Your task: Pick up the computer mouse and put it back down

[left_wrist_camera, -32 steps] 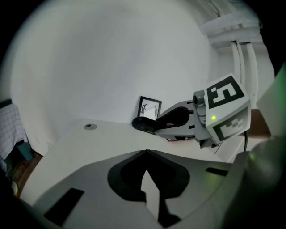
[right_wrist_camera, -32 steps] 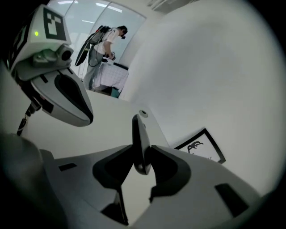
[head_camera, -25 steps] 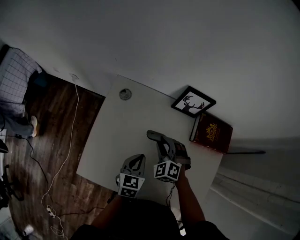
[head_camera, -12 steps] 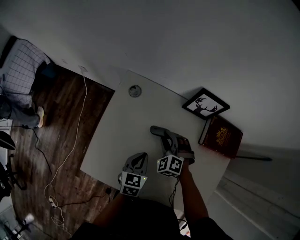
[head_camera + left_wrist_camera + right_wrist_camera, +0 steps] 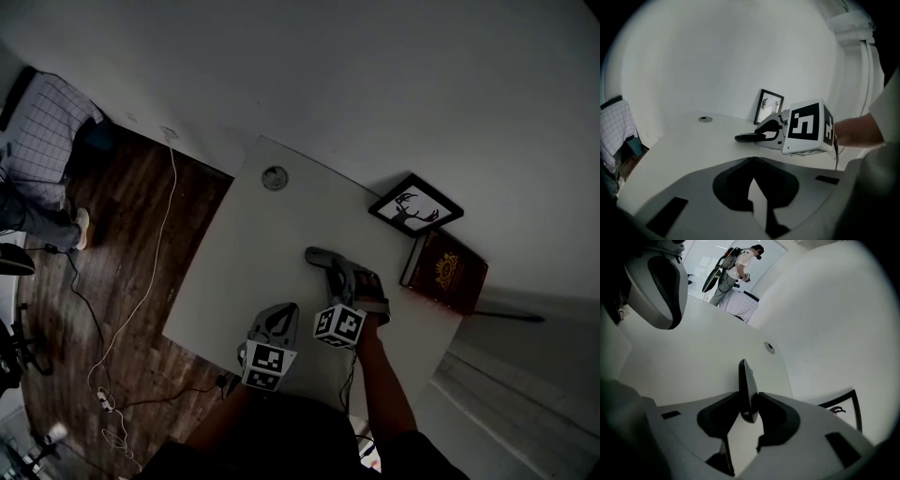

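Black mouse (image 5: 743,376) sits clamped between the right gripper's (image 5: 749,397) jaws over the white table (image 5: 246,267), a framed picture (image 5: 415,208) at its two o'clock; left gripper (image 5: 751,161) closed, empty.

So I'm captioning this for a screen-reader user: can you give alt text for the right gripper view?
The right gripper holds a dark mouse edge-on between its jaws, over a white table. A framed picture shows at lower right, and a person stands far off at the top.
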